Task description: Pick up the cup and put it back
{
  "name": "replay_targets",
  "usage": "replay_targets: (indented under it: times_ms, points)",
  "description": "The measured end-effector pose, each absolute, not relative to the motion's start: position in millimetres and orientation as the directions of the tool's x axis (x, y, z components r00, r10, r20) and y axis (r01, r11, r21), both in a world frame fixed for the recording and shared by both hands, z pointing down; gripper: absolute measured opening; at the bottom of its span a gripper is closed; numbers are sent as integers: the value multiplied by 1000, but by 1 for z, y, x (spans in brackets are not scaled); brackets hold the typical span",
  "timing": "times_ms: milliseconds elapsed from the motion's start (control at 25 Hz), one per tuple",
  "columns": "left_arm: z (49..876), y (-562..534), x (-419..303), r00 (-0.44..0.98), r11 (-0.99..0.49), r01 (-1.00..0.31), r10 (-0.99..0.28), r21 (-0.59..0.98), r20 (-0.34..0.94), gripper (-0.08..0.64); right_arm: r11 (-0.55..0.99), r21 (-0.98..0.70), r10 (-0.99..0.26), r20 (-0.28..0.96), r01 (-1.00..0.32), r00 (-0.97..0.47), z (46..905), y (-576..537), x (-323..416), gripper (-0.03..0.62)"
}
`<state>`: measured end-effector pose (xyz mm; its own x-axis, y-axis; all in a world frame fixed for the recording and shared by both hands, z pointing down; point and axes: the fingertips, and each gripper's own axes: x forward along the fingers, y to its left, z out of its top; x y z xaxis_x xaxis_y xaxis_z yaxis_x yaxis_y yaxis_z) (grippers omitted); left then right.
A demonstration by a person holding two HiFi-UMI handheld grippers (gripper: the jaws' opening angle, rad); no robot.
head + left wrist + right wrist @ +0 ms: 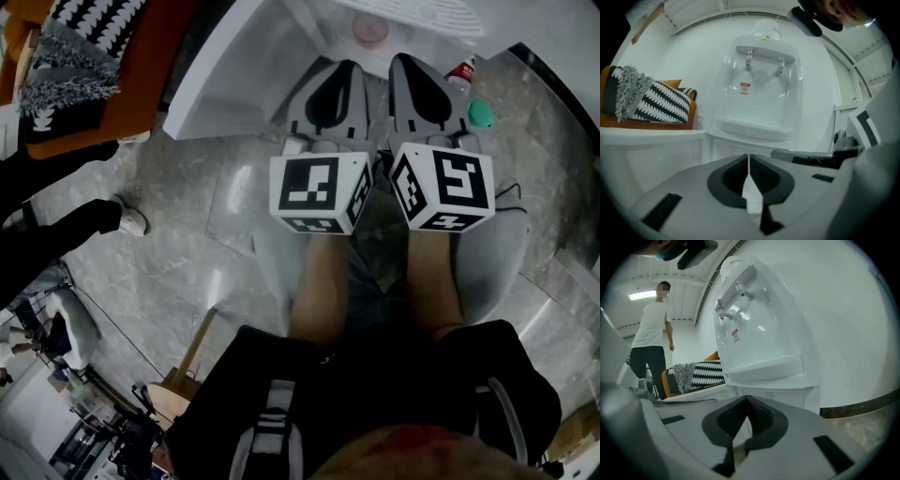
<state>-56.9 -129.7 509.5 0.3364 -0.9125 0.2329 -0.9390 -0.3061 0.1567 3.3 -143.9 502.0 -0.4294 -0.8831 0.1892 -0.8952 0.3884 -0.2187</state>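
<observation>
**Both claws shut and empty, cup ahead on the dispenser**

A white water dispenser (759, 93) stood straight ahead of both hands. The left gripper (749, 161) and the right gripper (746, 401) pointed at it side by side, each with its jaws drawn together and nothing between them. In the head view a small pinkish round thing (370, 28), probably the cup, sat on the dispenser beyond the two tips and roughly between them, so neither hand looked clearly nearer. It showed as a circle from above, so it was likely upright (neither gripper view showed it).

The grey marble floor (187, 244) lay below. An orange sofa (609, 119) with a black-and-white blanket (651, 101) stood to the left, where a person (651, 343) also stood. A red-capped bottle (459, 70) lay near the right gripper.
</observation>
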Motion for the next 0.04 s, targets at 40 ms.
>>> replay_targets:
  times_ms: [40]
  points:
    - [510, -130, -57, 336, -305, -939, -912, 158, 235, 20, 389, -219, -883, 189, -895, -430, 502, -144, 3, 11]
